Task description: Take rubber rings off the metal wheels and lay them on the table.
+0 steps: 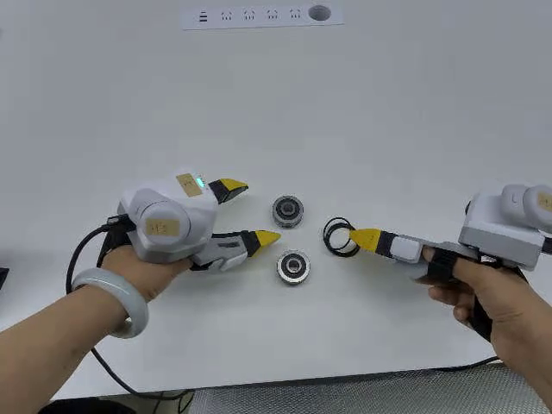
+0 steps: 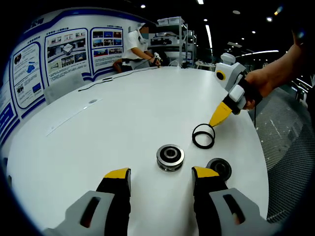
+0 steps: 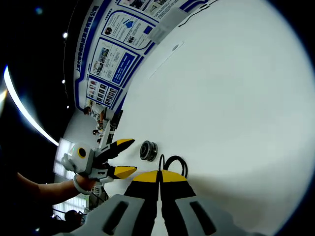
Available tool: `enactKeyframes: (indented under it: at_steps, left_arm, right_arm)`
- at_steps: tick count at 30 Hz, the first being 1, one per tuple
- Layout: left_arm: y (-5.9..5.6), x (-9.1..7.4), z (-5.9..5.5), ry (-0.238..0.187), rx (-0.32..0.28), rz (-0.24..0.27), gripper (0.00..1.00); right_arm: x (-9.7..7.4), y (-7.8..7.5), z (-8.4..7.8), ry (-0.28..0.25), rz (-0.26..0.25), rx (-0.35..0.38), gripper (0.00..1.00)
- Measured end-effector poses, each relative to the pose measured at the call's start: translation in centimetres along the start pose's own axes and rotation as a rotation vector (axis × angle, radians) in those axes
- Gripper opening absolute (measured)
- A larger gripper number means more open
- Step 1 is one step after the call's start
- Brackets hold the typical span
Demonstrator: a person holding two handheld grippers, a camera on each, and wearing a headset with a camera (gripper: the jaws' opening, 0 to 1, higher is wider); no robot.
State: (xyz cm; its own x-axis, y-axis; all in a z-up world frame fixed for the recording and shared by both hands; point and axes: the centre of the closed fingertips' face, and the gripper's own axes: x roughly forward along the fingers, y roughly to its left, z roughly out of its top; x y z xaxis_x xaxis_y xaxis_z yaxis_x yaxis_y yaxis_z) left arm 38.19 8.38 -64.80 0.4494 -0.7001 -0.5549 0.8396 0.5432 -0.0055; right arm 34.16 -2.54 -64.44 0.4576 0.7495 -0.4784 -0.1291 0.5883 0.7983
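Lying flat on the white surface [image 1: 414, 129], the black rubber rings [image 1: 341, 237] sit right of centre, clear of both wheels. They read as two overlapping loops, though the count is hard to fix.

Your right claw [image 1: 366, 239] has its jaws pressed together. Its yellow tips are at the rings' right edge, touching or just above. I cannot tell whether any rubber is nipped between them. In the right gripper view the rings curve up just past your closed tips.

Two metal wheels lie just left of the rings, apart from each other.
- The far wheel [image 1: 288, 210] lies straight ahead of your left claw [image 1: 249, 211], in line with the gap between its jaws and untouched.
- The near wheel [image 1: 294, 266] is closer to you, just beside the left claw's lower yellow tip. In the left gripper view it is half hidden behind the right-hand jaw.
- I cannot tell whether either wheel carries rubber on its rim.

Your left claw has its jaws spread wide and holds nothing, low over the surface. You grip it from behind, with a pale bangle [image 1: 112, 300] on that wrist. A black cable [image 1: 82, 254] trails off toward the surface's near edge.

A white power strip [image 1: 259, 15] lies at the far edge of the surface.
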Motion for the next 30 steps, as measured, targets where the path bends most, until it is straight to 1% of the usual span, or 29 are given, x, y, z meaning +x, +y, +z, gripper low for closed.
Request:
enactKeyframes:
  at_steps: [2, 7, 12, 13, 19, 21, 23, 26, 30]
  left_arm:
    - [0.04, -0.01, -0.08, 0.003, 0.000, 0.001, 0.51]
    - [0.11, -0.10, -0.18, 0.005, -0.002, 0.004, 0.51]
    - [0.19, -0.16, -0.21, 0.008, 0.000, 0.007, 0.51]
    - [0.18, -0.16, -0.21, 0.007, -0.003, 0.006, 0.51]
    - [0.23, -0.23, -0.21, 0.006, -0.002, 0.006, 0.51]
    - [0.22, -0.31, -0.12, 0.003, -0.001, 0.006, 0.51]
    - [0.23, -0.40, -0.12, 0.004, -0.001, 0.006, 0.51]
    - [0.26, -0.62, -0.12, 0.004, 0.000, 0.010, 0.51]
    - [0.18, -0.97, -0.25, 0.004, 0.001, 0.010, 0.51]
  right_arm:
    - [-0.03, -0.21, -0.08, 0.003, -0.009, -0.003, 0.02]
    - [-0.03, -0.72, -0.13, 0.008, -0.034, -0.037, 0.02]
    - [0.11, -0.94, -0.26, 0.030, -0.058, -0.089, 0.03]
    - [0.09, -1.04, -0.27, 0.036, -0.068, -0.115, 0.04]
    - [0.12, -0.82, -0.48, 0.060, -0.080, -0.177, 0.08]
    - [0.09, -0.85, -0.49, 0.067, -0.091, -0.214, 0.09]
    - [0.11, -0.88, -0.59, 0.075, -0.094, -0.224, 0.11]
    - [0.05, -0.78, -0.49, 0.071, -0.093, -0.241, 0.14]
    - [-0.20, -1.07, -0.30, 0.063, -0.108, -0.266, 0.19]
